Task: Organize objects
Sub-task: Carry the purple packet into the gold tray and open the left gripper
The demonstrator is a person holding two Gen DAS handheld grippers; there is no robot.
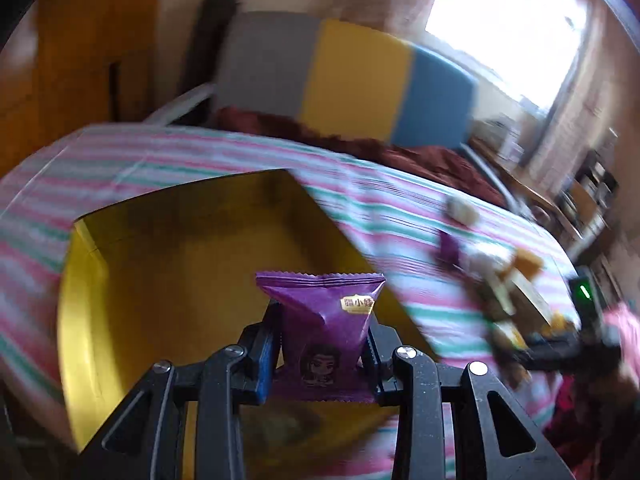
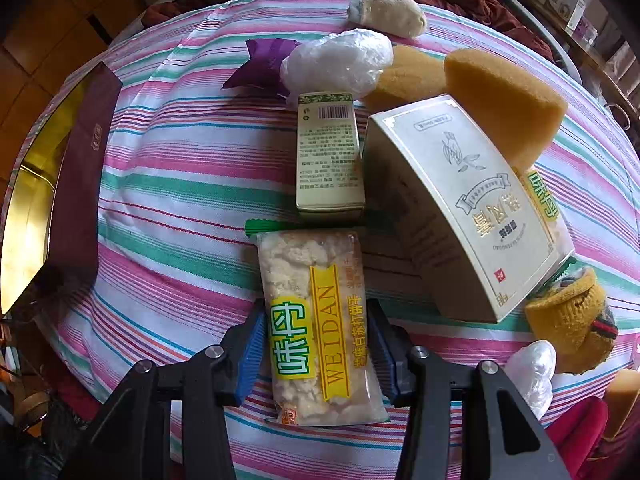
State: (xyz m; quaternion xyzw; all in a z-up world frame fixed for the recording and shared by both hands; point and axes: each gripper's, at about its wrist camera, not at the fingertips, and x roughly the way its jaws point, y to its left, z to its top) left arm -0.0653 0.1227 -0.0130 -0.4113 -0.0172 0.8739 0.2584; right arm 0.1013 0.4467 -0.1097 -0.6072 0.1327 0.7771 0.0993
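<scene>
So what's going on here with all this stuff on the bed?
A person is sorting small items with a handheld gripper in each hand. The left gripper is clamped on a purple snack packet, holding it above an open box with a gold lining. The right gripper straddles a clear cracker packet lying on the striped bedcover. Cartons, sponges and other bits are not yet sorted.
</scene>
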